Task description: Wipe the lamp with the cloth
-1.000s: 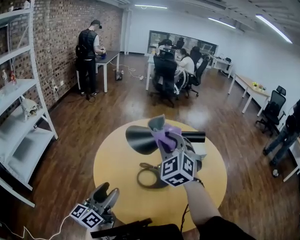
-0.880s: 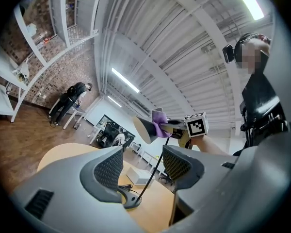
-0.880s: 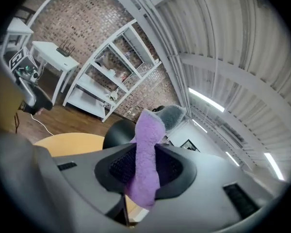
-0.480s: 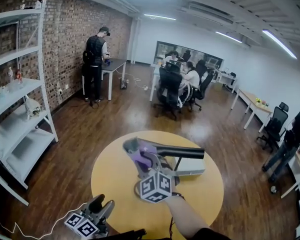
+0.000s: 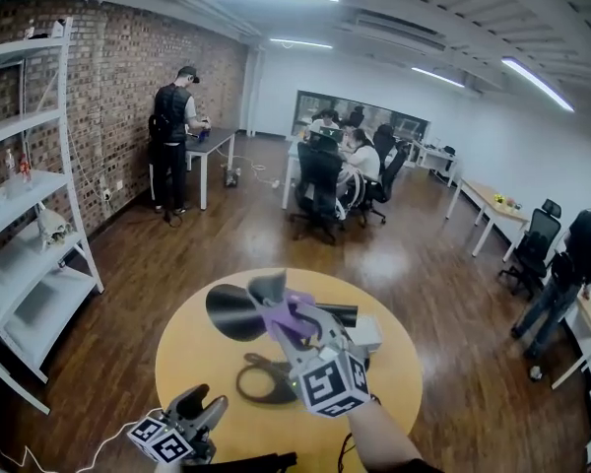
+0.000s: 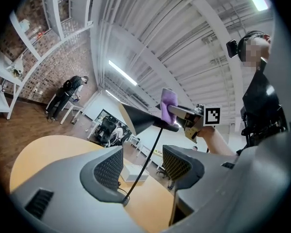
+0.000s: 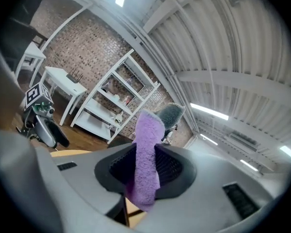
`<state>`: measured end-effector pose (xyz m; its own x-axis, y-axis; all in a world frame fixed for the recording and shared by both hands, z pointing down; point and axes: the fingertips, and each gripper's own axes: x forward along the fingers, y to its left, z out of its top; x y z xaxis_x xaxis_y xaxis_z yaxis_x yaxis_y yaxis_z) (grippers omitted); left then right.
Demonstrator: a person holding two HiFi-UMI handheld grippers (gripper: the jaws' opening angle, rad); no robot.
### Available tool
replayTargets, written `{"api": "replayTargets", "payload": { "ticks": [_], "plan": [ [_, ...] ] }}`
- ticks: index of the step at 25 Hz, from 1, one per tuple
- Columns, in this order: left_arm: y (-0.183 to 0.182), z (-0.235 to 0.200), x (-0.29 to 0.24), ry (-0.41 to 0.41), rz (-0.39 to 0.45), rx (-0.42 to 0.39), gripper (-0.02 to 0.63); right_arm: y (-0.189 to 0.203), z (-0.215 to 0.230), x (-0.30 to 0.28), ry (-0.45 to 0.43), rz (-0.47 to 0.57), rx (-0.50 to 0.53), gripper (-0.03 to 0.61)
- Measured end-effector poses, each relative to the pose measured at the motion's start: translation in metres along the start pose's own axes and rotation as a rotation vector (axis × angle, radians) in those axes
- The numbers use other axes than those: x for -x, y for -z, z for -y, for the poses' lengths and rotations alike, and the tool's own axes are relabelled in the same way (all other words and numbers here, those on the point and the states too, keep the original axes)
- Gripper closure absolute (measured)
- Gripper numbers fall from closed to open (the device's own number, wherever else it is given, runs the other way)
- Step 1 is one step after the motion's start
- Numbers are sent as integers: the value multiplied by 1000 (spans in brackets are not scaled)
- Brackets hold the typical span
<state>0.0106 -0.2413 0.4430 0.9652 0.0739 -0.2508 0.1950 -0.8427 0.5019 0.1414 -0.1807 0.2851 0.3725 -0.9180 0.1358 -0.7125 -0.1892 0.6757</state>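
Item: black desk lamp with conical shade [image 5: 234, 311]. It stands near the middle of the round yellow tabletop [image 5: 192, 348], ring base nearer us, shade turned left, open face towards us.

Purple fleecy cloth [image 5: 286, 313]: at the rear of the shade where the arm joins; contact we cannot confirm. We judge it is brought there to rub that joint.

Right tongs [image 7: 146, 171]: narrowed on the cloth, a fold pinched between the pads and the free end poking out ahead as the wiping face.

Left tongs [image 6: 144, 168]: spread wide, nothing gripped, held low at the near left edge, apart from the lamp, probably in reserve to steady it.

Small white box [image 5: 366, 331]: right of the lamp arm, untouched.
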Motion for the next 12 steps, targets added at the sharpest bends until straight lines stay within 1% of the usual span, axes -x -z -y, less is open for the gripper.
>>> {"api": "replayTargets", "payload": {
  "ticks": [2, 3, 5, 7, 9, 12],
  "plan": [
    [1, 12, -19, 25, -5, -18, 373, 4, 38, 21, 59, -1, 42, 479],
    [1, 18, -27, 35, -2, -26, 373, 7, 57, 29, 75, -7, 44, 479],
    [2, 28, -41, 45, 15, -27, 373, 18, 89, 41, 54, -35, 11, 479],
    [5, 37, -52, 49, 29, -24, 373, 30, 106, 46, -12, -49, -16, 479],
    [9, 44, -61, 52, 28, -37, 373, 43, 112, 49, -92, -41, -43, 479],
    [9, 52, -67, 47, 26, -65, 373, 56, 109, 50, -251, 25, -143, 479]
  ]
}}
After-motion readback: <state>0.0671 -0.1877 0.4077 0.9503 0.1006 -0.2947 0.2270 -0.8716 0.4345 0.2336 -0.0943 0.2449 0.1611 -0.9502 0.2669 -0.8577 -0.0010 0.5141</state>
